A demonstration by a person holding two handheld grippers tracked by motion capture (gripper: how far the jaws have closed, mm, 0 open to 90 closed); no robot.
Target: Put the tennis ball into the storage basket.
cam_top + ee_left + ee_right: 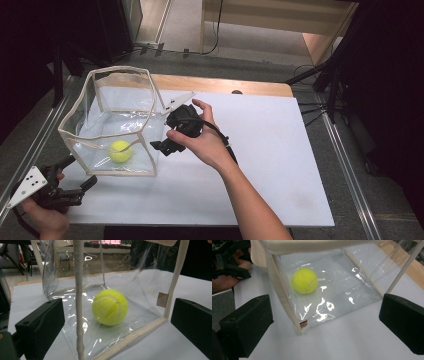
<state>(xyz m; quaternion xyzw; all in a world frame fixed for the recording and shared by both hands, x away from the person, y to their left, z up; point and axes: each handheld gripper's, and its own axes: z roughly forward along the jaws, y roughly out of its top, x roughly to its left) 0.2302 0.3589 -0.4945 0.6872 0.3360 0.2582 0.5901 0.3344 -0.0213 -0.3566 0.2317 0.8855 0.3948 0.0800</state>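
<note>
- A yellow tennis ball lies on the floor of a clear plastic bag with cream fabric edges; the bag stands open on the white table, toward its left side.
- In the high view the ball sits near the front wall of the bag, a little left of the front right corner.
- The left gripper is held by the left hand at the front left corner of the table, just beside the lower left corner of the bag and not touching it.
- Its jaws stand wide apart and hold nothing; in the left gripper view the ball shows between them, behind the clear wall and a cream vertical seam.
- The right gripper is in the right hand, just beside the right wall of the bag, with its jaws pointing toward the front right corner.
- In the right gripper view these jaws are also wide open and empty, with the cream corner seam of the bag between them and the ball farther inside.
- I cannot tell if the right gripper touches the bag.
- A grey three-cornered plate rises from the right gripper near the top rim of the bag.
</note>
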